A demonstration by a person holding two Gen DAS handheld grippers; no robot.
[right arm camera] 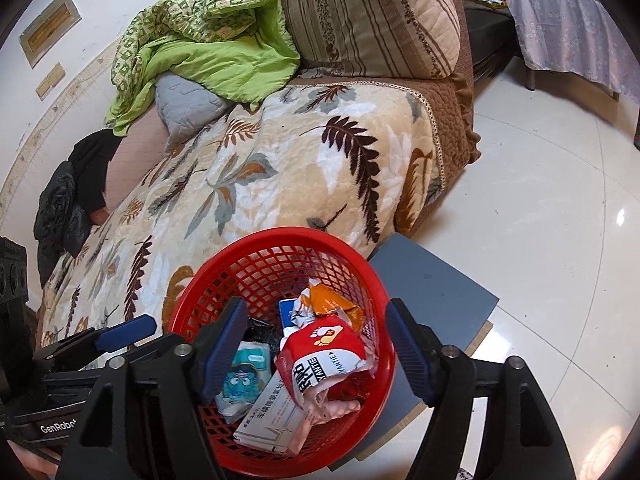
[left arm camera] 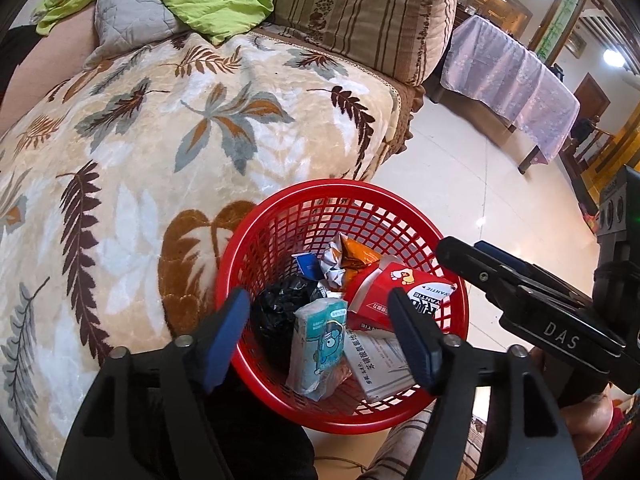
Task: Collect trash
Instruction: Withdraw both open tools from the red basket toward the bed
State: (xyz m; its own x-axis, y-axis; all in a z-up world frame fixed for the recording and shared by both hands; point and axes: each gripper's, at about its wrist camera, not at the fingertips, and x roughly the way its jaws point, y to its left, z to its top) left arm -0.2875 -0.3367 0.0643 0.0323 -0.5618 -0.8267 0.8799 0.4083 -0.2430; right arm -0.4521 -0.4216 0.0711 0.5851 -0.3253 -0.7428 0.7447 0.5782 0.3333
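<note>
Both tools hang released over the red basket (left arm camera: 280, 232), nothing between their pads. Left tool (left arm camera: 320, 340) and right tool (right arm camera: 316, 344) point down into it; the teal tissue pack (left arm camera: 320, 344) and red box (right arm camera: 324, 352) lie loose inside, directly below me. Sofa blanket (left arm camera: 160, 140) beyond shows no trash.

I take the basket (left arm camera: 456, 280) as my landmark. It stands on the floor (left arm camera: 452, 176) just before the sofa (left arm camera: 160, 128), touching the blanket's (right arm camera: 248, 184) hanging edge. In it lie a tissue pack (left arm camera: 320, 344), a flat box (left arm camera: 380, 364), a soft pouch (left arm camera: 400, 292) and crumpled wrappers (left arm camera: 340, 260), all piled together. Under it, toward my right, lies a flat mat (right arm camera: 436, 280). Behind it, at the sofa's far end, a cushion (left arm camera: 360, 12) leans upright. Beyond it across the floor stands a covered table (left arm camera: 512, 80). Both my grippers, left gripper (left arm camera: 320, 344) and right gripper (right arm camera: 316, 354), hang over it.
</note>
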